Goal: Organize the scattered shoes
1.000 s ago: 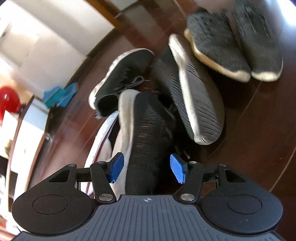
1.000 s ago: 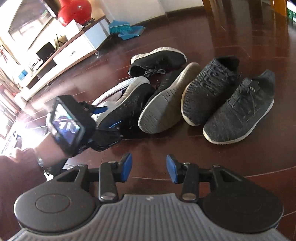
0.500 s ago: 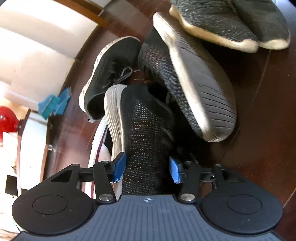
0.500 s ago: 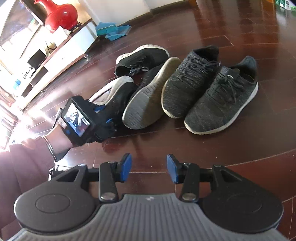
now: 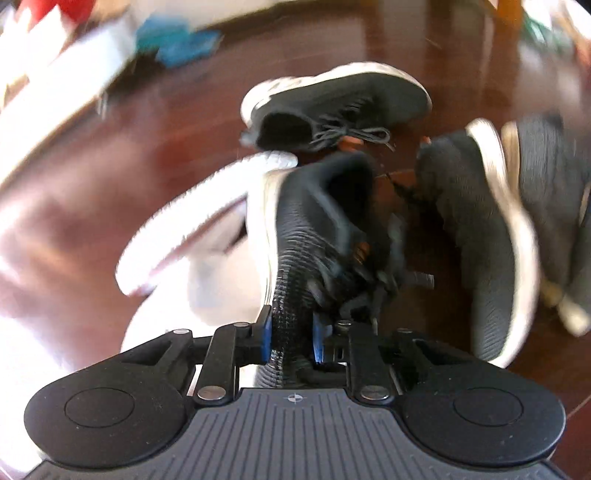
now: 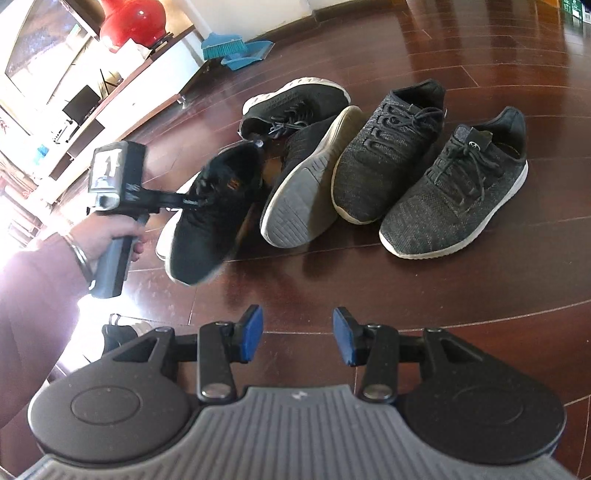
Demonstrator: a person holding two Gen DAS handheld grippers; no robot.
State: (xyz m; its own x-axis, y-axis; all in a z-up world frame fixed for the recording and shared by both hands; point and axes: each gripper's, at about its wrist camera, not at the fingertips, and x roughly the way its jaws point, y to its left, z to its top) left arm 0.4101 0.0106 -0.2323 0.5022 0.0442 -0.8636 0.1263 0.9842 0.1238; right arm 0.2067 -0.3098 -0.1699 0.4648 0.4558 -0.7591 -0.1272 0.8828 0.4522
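Your left gripper (image 5: pixel 291 338) has its blue pads pinching the knit upper of a black sneaker (image 5: pixel 317 236) near the lacing, and in the right wrist view that shoe (image 6: pixel 214 218) hangs toe-down from the tool, lifted off the dark wooden floor (image 6: pixel 369 295), with small orange marks on its side too blurred to read. Your left hand (image 6: pixel 107 236) grips the tool's grey handle; the little screen on its back shows shapes, no legible text.

Your right gripper (image 6: pixel 297 339) hangs over bare floor with its jaws spread apart, holding nothing.

Beneath and behind the lifted shoe lies a white sneaker (image 5: pixel 195 214) — mostly hidden in the right wrist view. Just to the right, a dark sneaker tipped on its side (image 6: pixel 310 177) shows its grey sole, leaning against the next shoe. Behind it a black sneaker with a white sole (image 6: pixel 295 103) lies across the row. To the right stand two charcoal knit sneakers, one (image 6: pixel 388 155) beside the other (image 6: pixel 454 195), both upright, heels away from you; the far-right one carries a small round emblem on the tongue, too small to read.

A red vase (image 6: pixel 133 20) sits on a white cabinet (image 6: pixel 122 99) at the upper left, with a blue broom and dustpan (image 6: pixel 236 50) on the floor near it. The left wrist view is heavily motion-blurred.
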